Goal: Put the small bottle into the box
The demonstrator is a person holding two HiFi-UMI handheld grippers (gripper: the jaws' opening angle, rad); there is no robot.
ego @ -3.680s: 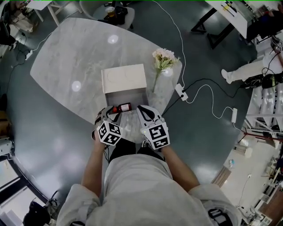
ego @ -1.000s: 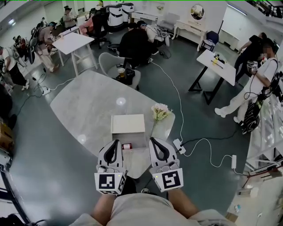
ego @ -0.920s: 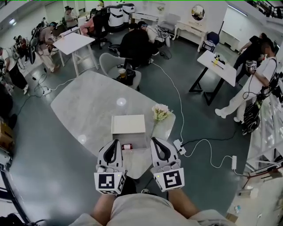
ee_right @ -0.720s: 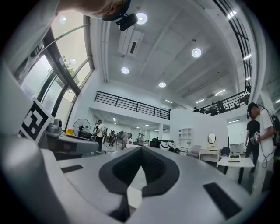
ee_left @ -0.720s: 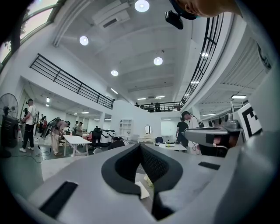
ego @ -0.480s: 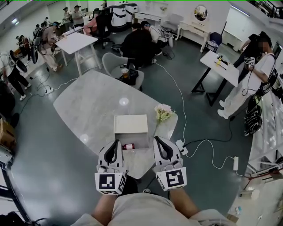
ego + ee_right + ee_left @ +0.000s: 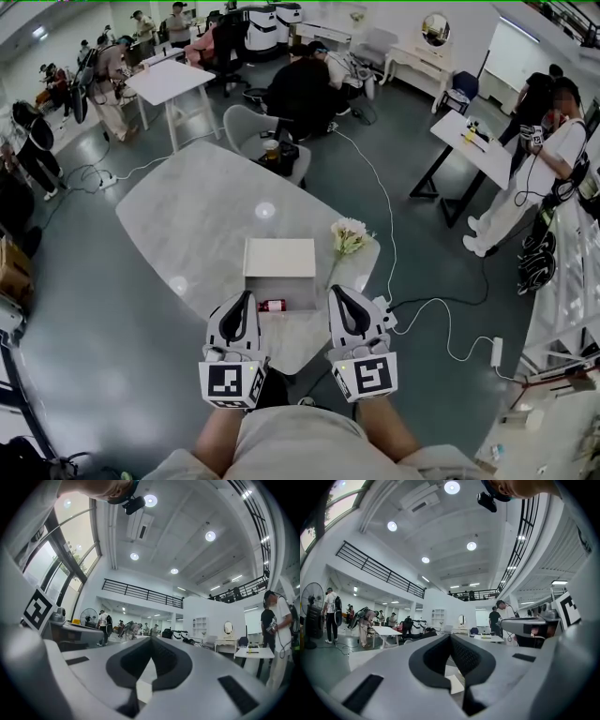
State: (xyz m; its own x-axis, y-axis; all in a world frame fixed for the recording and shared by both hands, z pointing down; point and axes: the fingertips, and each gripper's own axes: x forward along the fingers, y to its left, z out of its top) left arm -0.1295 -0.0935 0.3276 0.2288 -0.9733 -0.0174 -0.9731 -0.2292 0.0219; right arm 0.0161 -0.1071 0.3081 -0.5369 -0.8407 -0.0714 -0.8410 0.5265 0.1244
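Observation:
The small dark bottle [image 7: 272, 306] with a red label lies on its side on the marble table [image 7: 197, 211], against the near side of the white box [image 7: 278, 259]. In the head view my left gripper [image 7: 247, 296] hangs just left of the bottle and nearer to me, its jaws shut and holding nothing. My right gripper [image 7: 336, 291] is held level with it to the bottle's right, also shut and holding nothing. In both gripper views the left gripper [image 7: 451, 635] and right gripper [image 7: 151, 639] point up at the hall, and neither bottle nor box can be made out.
A bunch of pale flowers [image 7: 349, 234] stands at the table's right edge beside the box. A white power strip and cable [image 7: 384, 309] lie on the floor to the right. A chair [image 7: 258, 131], other tables and several people are beyond the table.
Both grippers stayed shut and side by side over the last second, and the right one drifted slightly right. The head view shifted a little. Earlier they hung lower, close by the bottle.

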